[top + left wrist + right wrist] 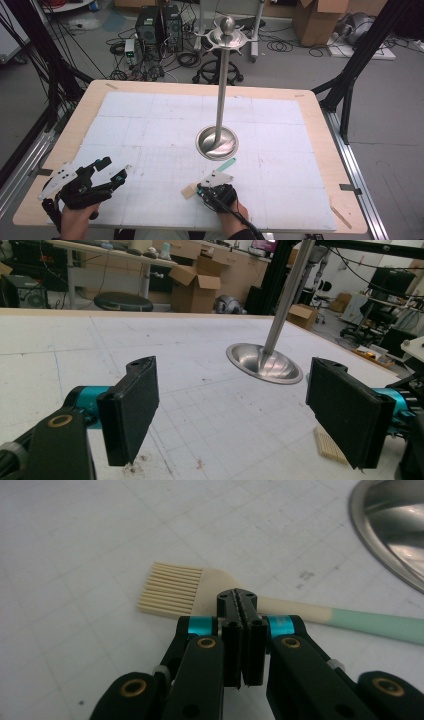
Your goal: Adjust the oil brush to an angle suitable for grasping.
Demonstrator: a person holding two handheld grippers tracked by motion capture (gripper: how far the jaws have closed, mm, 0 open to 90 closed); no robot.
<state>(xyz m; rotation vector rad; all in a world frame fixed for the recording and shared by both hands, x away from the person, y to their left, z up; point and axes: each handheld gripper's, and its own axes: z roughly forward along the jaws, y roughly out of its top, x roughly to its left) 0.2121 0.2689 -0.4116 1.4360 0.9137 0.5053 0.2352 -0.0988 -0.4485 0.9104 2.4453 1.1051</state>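
White gridded table [150,130], no legible writing; left hand-held gripper [232,412] gapes, right hand-held gripper [242,630] clenched above comb-like brush [200,592].

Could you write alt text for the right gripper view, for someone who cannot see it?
The right gripper has its two black jaws pressed together, just above a cream brush with a pale green handle lying flat on the white gridded table mat. The rim of a metal stand base curves in at upper right.

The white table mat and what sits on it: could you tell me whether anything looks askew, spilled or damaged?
Nothing much stands out. The metal stand is upright on the mat, and the brush lies flat in front of the right gripper, whose jaws are shut. The mat carries a few small dark specks near the open left gripper.
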